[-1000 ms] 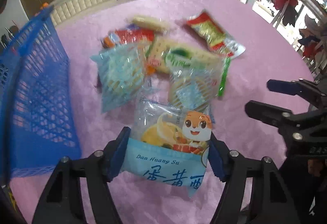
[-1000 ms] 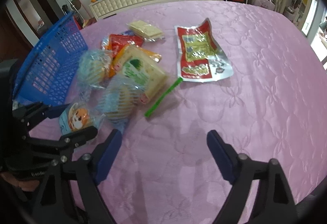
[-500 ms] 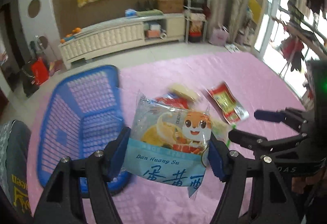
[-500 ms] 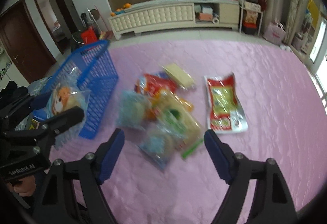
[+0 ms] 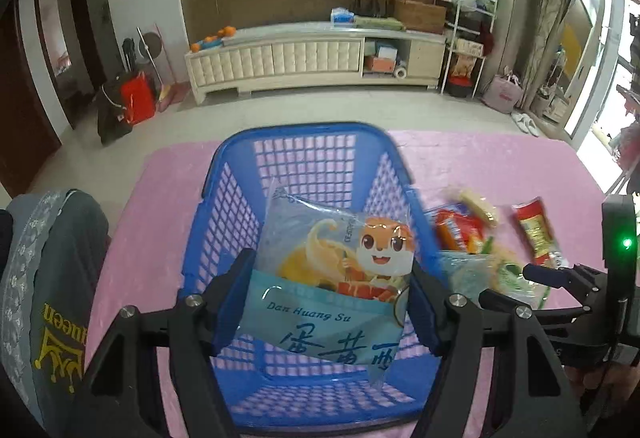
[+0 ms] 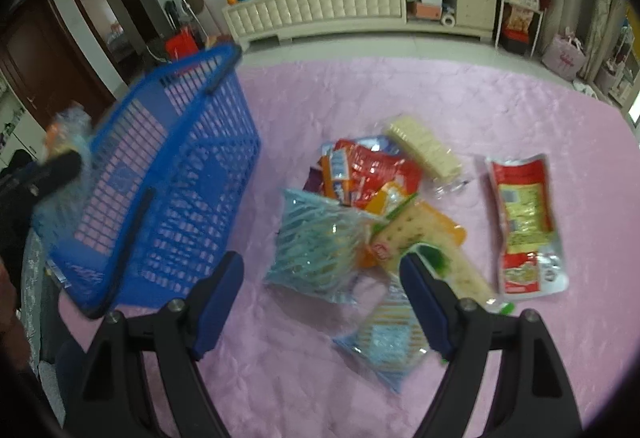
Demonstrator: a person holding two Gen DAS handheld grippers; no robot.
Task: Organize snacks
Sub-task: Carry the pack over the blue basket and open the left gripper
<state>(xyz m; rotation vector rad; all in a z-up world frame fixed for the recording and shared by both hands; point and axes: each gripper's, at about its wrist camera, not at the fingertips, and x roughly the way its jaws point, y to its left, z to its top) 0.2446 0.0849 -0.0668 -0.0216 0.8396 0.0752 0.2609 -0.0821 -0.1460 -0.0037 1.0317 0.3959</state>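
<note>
A: Pose?

B: My left gripper (image 5: 326, 302) is tilted down over the blue basket (image 5: 304, 136), which fills the centre of the left wrist view. My right gripper (image 6: 322, 304) also points down, over the snack pile (image 6: 360, 206) at centre frame on the pink bench (image 6: 460, 94).

A: What do the two views show differently?

B: The left view looks straight into the basket: pink cover shows through the mesh floor. The pile sits at its right edge, and my right gripper pokes in at lower right with a green light on it. The right view sees the basket from the side, in the left half of the frame, and spreads the pile out: a blue striped bag (image 6: 316, 246), a red packet (image 6: 372, 170), a pale cracker pack (image 6: 424, 150), and a red-and-silver pouch (image 6: 524, 222) lying apart at right. My left gripper is only a dark blur at the far left edge there.

A: Jaws?

B: Left jaws are clamped on the egg-yolk pastry bag (image 5: 340, 270), pads pressing both side edges of it. It's held over the basket interior, orange cartoon animal facing the camera. Right jaws are wide apart, pads gripping nothing; the bags are on the bench beneath them.
</note>
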